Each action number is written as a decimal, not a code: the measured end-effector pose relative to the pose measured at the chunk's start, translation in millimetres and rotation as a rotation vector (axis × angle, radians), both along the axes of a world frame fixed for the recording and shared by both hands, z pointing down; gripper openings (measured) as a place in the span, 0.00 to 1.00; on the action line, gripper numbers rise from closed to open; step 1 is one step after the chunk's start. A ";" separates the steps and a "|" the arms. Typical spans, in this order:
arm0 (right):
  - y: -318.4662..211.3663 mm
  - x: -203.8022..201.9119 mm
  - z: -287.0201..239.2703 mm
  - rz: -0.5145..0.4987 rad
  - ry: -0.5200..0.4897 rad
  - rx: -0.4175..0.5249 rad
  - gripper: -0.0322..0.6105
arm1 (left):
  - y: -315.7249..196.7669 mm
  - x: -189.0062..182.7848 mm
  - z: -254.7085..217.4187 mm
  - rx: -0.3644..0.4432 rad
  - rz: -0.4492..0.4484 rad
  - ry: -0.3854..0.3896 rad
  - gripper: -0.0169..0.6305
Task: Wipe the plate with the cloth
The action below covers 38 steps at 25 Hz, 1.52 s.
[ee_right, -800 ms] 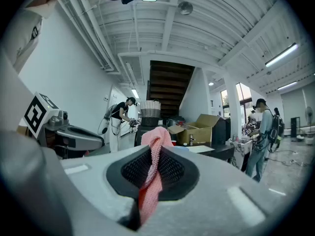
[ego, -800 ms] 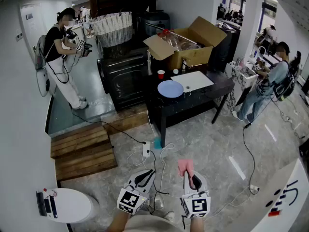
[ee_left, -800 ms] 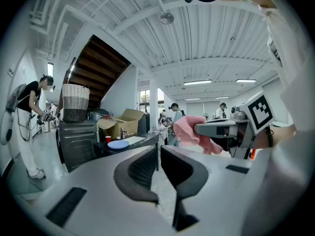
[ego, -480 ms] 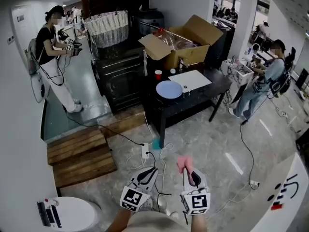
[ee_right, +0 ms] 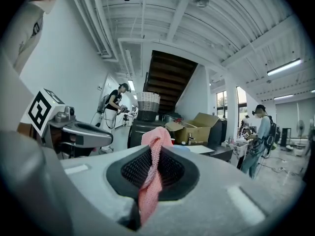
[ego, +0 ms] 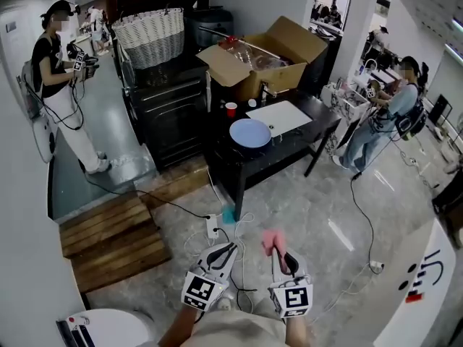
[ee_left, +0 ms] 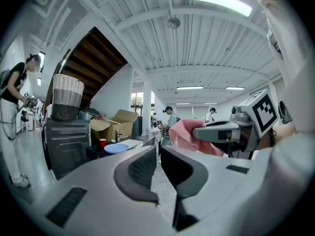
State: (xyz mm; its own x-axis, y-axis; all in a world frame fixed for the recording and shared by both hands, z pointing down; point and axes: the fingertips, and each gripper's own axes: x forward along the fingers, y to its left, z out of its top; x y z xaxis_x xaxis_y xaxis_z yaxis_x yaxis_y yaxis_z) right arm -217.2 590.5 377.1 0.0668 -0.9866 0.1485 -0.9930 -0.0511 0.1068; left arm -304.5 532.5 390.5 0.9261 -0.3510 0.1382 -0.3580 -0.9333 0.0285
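Two grippers hang low over the pale floor [ego: 318,215], well apart from the black table [ego: 307,137] where the blue plate [ego: 250,132] lies. The left gripper [ee_left: 158,152] has its jaws drawn together with nothing between them. The right gripper [ee_right: 155,154] is clamped on the pink cloth [ee_right: 156,134], whose bunched end stands up past the jaw tips. The plate sits near the table's front-left corner, its rim close to the near edge. A white board [ego: 279,116] lies just beside it on the right, and a red cup [ego: 231,109] stands behind it. Open floor runs from the grippers up to the table's near edge and widens to the right. Across that stretch lie a white power strip [ego: 212,226] with looping cables and a small teal thing [ego: 228,214] near the table leg. A dark cable [ego: 365,223] trails over the floor on the right, towards a person [ego: 383,118] standing by the table's right end. Left of the table, a black cabinet [ego: 173,110] carrying a wicker basket [ego: 150,36] closes that side, with wooden steps [ego: 108,233] in front of it. An open cardboard box [ego: 264,63] rises behind the cup. Another person [ego: 58,78] stands well off at the far left, and a white counter [ego: 427,288] bounds the lower right.
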 end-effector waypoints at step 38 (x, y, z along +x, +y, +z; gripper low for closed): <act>-194.9 176.2 11.0 -0.088 0.014 0.016 0.09 | -185.0 169.3 11.1 -0.027 -0.069 -0.028 0.07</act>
State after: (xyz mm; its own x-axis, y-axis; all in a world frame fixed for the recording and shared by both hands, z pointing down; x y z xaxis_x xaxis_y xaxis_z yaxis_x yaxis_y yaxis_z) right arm -41.0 395.7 388.2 -0.0180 -0.9911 0.1321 -0.9921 0.0341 0.1207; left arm -135.3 347.5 401.6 0.8955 -0.4095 0.1743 -0.4223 -0.9055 0.0421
